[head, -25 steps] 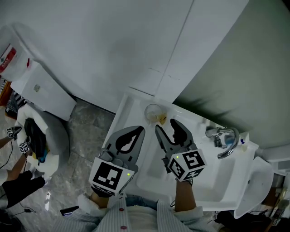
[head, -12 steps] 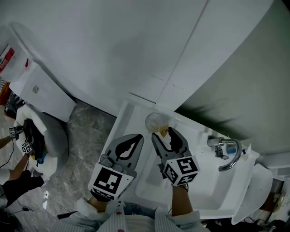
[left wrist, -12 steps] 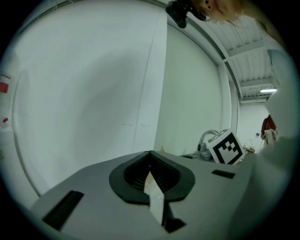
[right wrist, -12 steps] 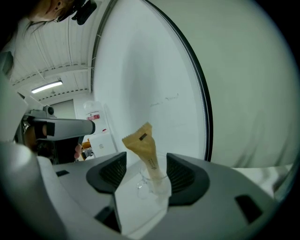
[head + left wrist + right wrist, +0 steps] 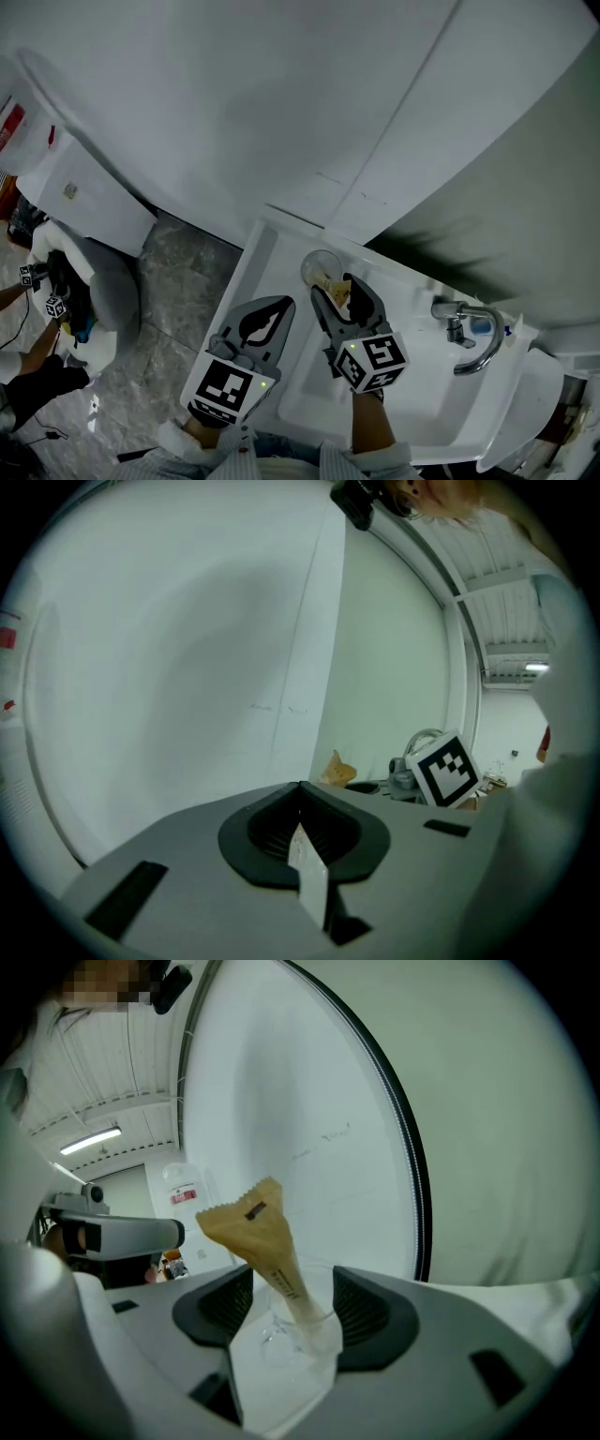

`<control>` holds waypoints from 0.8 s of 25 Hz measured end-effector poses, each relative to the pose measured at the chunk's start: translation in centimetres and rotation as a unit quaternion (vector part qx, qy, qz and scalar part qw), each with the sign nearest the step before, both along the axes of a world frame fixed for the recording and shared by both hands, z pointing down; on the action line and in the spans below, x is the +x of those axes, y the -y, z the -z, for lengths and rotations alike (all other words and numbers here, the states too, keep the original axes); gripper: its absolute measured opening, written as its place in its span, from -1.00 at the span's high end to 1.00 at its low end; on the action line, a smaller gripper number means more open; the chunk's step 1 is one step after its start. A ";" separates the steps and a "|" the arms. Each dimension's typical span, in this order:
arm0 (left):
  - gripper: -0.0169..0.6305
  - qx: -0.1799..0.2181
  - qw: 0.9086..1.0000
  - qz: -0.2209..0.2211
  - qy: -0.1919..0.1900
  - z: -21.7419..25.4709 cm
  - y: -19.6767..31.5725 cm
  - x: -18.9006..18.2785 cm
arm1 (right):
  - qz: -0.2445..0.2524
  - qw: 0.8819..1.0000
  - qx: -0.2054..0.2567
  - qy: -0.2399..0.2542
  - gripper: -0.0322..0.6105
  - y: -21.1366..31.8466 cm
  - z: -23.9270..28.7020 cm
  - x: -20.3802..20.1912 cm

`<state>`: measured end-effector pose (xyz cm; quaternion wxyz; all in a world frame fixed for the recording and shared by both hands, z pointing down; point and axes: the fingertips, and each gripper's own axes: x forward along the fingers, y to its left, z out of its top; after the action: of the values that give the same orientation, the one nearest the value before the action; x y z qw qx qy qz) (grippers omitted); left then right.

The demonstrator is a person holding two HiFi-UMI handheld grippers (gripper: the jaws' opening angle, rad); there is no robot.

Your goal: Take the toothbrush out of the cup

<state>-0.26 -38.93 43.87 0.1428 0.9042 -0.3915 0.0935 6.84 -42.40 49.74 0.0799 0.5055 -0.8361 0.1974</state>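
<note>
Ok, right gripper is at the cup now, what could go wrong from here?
1. The right gripper, jaws just opened wide, has both the clear cup and the wrapped toothbrush lined up between them: closing low may catch the cup instead.
2. The left gripper is shut and off the cup, so pulling the toothbrush could tip it into the sink.

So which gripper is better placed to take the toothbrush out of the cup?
Right. The right gripper has just been opening its jaws, which stand apart with the wrapped toothbrush between them in the clear cup. The left gripper is shut, off to the cup's left.
</note>
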 end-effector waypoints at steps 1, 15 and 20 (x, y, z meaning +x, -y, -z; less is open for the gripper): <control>0.90 -0.003 1.000 0.001 0.000 -0.3 0.1 0.0 | 0.000 1.000 0.001 0.002 0.10 0.2 -0.1 0.0; 0.90 -0.018 1.000 0.001 0.006 -2.1 0.8 -0.5 | -0.002 1.000 0.015 0.001 0.32 1.6 -0.8 -0.7; 0.90 -0.020 1.000 -0.001 0.005 -2.1 0.9 -0.6 | -0.003 1.000 0.018 -0.014 0.48 1.7 -0.9 -0.8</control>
<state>-0.82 -39.79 45.94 0.1588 0.9012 -0.3890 0.1060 6.01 -44.13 50.67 0.0821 0.5117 -0.8370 0.1757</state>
